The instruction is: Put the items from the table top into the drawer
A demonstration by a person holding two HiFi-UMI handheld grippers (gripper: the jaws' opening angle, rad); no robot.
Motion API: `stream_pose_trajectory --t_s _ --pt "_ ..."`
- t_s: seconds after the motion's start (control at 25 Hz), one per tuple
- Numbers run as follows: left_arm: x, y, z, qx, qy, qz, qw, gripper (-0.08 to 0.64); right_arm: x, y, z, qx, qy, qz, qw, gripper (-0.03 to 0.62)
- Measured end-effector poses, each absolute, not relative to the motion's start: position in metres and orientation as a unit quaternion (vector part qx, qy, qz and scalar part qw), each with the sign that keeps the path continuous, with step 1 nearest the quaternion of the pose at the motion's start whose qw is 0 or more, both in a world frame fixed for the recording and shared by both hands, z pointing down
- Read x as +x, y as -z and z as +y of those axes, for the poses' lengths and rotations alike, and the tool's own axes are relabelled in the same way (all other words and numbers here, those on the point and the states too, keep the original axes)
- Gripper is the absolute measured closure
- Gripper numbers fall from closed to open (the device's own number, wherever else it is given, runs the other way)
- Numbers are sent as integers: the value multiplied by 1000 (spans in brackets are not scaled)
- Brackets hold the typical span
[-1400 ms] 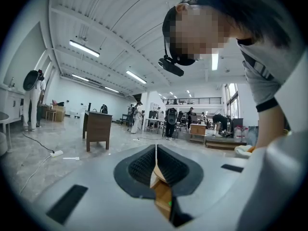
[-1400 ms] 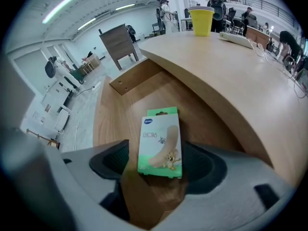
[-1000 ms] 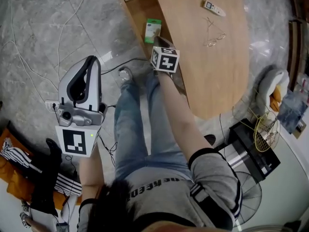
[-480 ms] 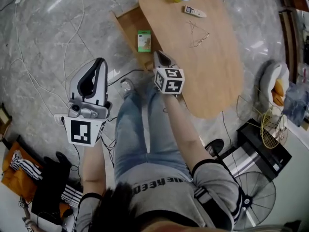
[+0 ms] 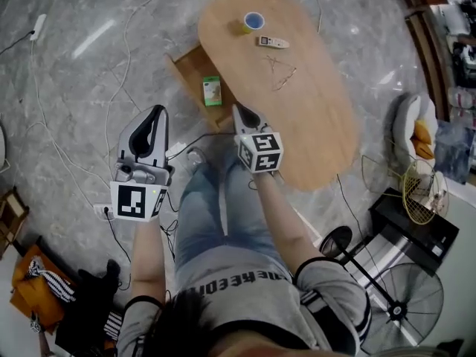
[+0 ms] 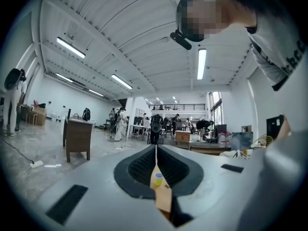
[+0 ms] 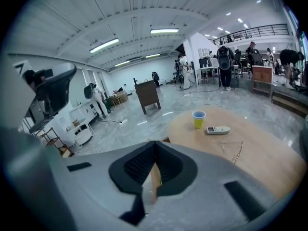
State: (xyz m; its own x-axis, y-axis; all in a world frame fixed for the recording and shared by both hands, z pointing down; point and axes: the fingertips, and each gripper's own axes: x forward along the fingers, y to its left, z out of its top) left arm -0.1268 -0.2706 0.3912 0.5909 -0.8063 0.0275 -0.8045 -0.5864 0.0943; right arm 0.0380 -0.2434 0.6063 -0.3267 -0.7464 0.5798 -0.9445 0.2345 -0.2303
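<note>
Both my claws pinched closed, empty: left claw (image 5: 157, 111), right claw (image 5: 239, 111) held up beside tabletop (image 5: 327, 132) (between grabs, I judge). Green box (image 5: 212, 91) already in open drawer (image 5: 190, 69). Cup (image 5: 253, 22), remote (image 5: 273, 42), glasses (image 5: 280, 73) wait on tabletop.

From above I have open room over most of the table (image 5: 327, 125): its near half is bare wood. At the far end the cup (image 5: 253, 22), the white remote (image 5: 273, 42) and the glasses (image 5: 279, 71) lie apart, with gaps between them. The open drawer (image 5: 191, 71) juts out at the table's left side. A green box (image 5: 212, 91) lies in it close to the table's edge, and the rest is bare. Cables (image 5: 195, 138) trail across the floor just short of it.
</note>
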Motion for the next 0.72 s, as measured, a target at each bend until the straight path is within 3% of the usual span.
stream_pose_trajectory --t_s 0.72 --pt "-123 -298 -245 893 33 -448 36 546 40 -428 -222 569 -174 -796 112 591"
